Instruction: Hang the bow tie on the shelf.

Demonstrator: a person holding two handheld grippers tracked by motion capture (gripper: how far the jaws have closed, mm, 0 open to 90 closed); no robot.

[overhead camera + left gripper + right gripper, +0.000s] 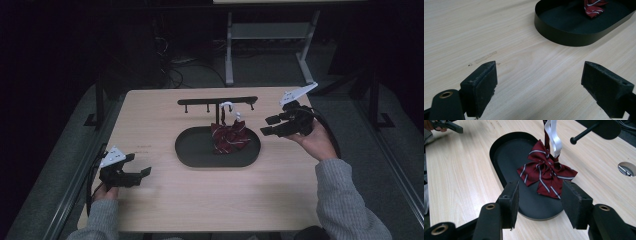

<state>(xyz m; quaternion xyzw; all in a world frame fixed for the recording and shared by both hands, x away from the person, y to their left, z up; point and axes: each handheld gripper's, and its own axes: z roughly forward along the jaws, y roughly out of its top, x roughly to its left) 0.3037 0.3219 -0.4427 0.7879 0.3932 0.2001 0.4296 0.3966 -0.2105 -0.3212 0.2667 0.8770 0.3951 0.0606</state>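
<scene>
While the right tongs hover with jaws apart and nothing between them just right of the striped maroon bow tie, bow tie hanging from a white hook over the black oval tray, left tongs open, empty, low over the near-left surface.

You sit at a light wooden table in a dark room. Behind it you see a grey metal table frame, black cables and grey floor.
</scene>
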